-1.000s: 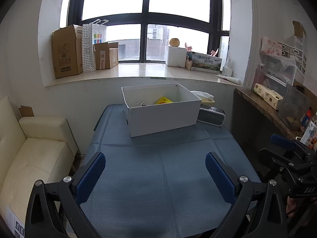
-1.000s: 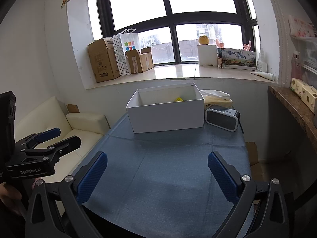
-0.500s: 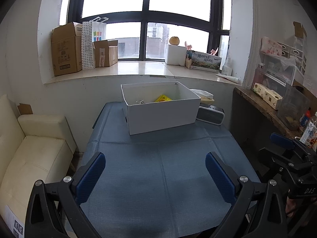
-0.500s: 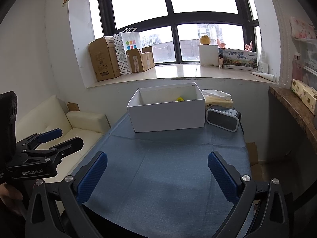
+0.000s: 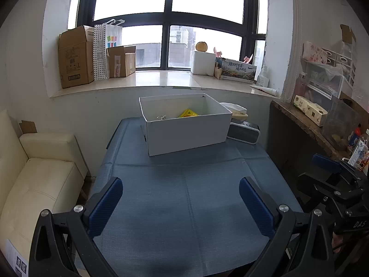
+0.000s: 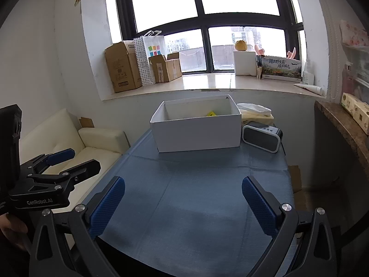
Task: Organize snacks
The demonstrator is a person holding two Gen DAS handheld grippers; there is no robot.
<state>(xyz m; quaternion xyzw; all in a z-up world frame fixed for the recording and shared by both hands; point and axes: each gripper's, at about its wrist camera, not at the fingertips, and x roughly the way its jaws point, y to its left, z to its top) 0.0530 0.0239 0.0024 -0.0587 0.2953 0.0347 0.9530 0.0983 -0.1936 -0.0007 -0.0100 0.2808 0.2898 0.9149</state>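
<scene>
Left wrist view: a white cardboard box (image 5: 186, 127) sits on the blue woven counter (image 5: 184, 196). Both my jaws are spread wide, holding nothing.

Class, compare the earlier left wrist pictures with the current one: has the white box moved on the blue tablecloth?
No. The white box keeps its spot beside the grey speaker on the tablecloth; only the camera view shifts slightly.

We count one open white cardboard box (image 5: 184, 129) on the blue cloth-covered table (image 5: 184, 207), and one yellow snack packet (image 5: 188, 113) showing inside it. One grey-fronted speaker (image 6: 261, 135) sits beside the box. Up on the windowsill we get two brown cardboard cartons (image 5: 75, 56), one dotted paper shopping bag (image 5: 107, 48) and one round orange fruit (image 5: 201, 46). One cream sofa (image 5: 34, 180) too.
</scene>
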